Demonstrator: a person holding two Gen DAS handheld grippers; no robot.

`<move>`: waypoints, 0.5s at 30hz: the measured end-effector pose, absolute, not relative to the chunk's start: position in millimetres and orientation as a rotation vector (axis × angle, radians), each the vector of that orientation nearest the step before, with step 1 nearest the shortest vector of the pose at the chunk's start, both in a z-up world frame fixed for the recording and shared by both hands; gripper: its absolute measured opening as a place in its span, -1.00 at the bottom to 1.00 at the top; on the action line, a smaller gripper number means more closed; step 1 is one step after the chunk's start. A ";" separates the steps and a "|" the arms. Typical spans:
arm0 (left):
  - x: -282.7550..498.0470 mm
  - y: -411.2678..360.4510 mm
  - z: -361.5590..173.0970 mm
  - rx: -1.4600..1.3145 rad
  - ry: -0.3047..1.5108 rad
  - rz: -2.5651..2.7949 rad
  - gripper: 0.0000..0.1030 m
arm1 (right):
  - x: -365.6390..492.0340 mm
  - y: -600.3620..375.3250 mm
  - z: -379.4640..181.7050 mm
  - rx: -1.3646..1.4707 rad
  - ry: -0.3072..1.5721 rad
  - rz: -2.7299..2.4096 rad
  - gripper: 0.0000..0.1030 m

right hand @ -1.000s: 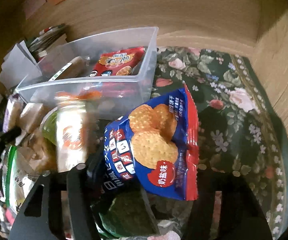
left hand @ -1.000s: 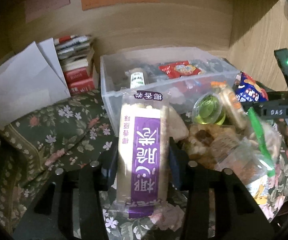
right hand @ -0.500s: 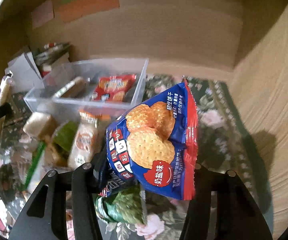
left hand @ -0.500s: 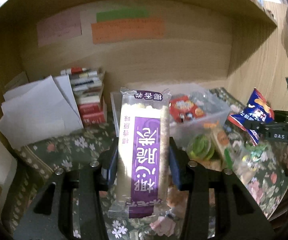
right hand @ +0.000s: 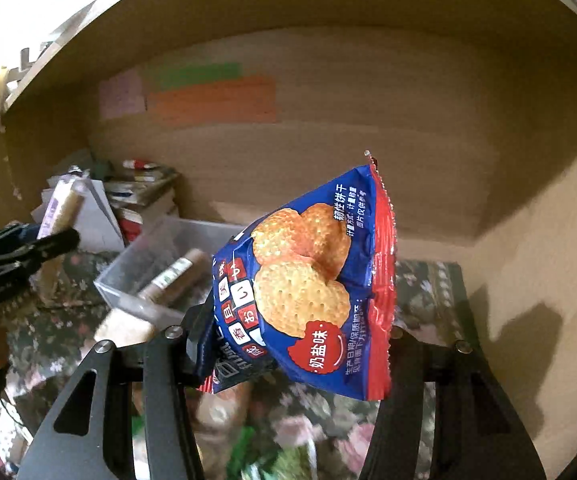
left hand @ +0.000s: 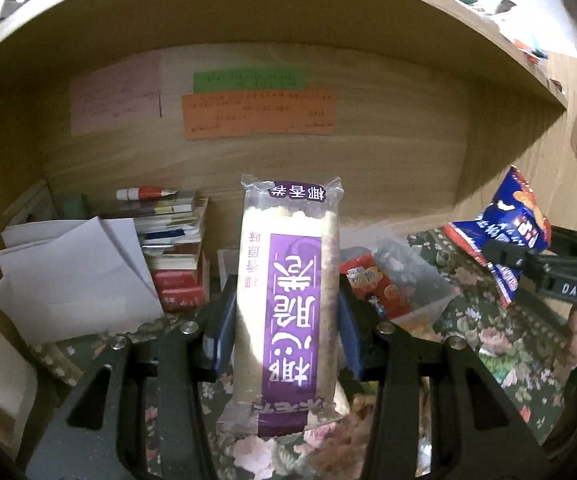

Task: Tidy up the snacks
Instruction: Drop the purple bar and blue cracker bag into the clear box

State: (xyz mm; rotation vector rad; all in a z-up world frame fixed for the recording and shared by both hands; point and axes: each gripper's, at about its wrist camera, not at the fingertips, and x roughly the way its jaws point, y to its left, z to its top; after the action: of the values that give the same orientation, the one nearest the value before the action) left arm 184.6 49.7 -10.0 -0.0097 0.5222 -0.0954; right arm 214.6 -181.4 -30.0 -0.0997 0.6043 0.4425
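My left gripper (left hand: 286, 320) is shut on a long clear snack pack with a purple label (left hand: 288, 300), held upright above the floral cloth. My right gripper (right hand: 288, 344) is shut on a blue and red biscuit bag (right hand: 308, 292), held raised; this bag also shows at the right of the left wrist view (left hand: 504, 240). The clear plastic bin (right hand: 148, 264) with snacks in it sits below and ahead of both grippers, partly hidden by the held packs. The left gripper with its pack shows at the left of the right wrist view (right hand: 54, 220).
A stack of books (left hand: 176, 248) and white papers (left hand: 72, 272) stand at the back left. Coloured notes (left hand: 256, 114) hang on the wooden back wall. A wooden side wall (right hand: 528, 280) closes the right. Loose snacks (right hand: 216, 412) lie on the floral cloth (left hand: 500, 344) below.
Both grippers have lifted up and back from the snack pile, each carrying its pack. The bin and the pile now look lower and farther away.
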 end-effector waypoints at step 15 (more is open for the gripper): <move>254.6 64.1 -51.3 -0.062 0.666 -0.067 -0.13 | 274.0 -101.5 -69.2 -0.196 0.750 0.560 -0.03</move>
State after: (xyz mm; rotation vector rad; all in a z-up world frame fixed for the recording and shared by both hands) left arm 254.6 64.1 -51.3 -0.0620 0.6662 -0.0670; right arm 274.0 -101.5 -69.2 -0.1958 0.7500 0.5599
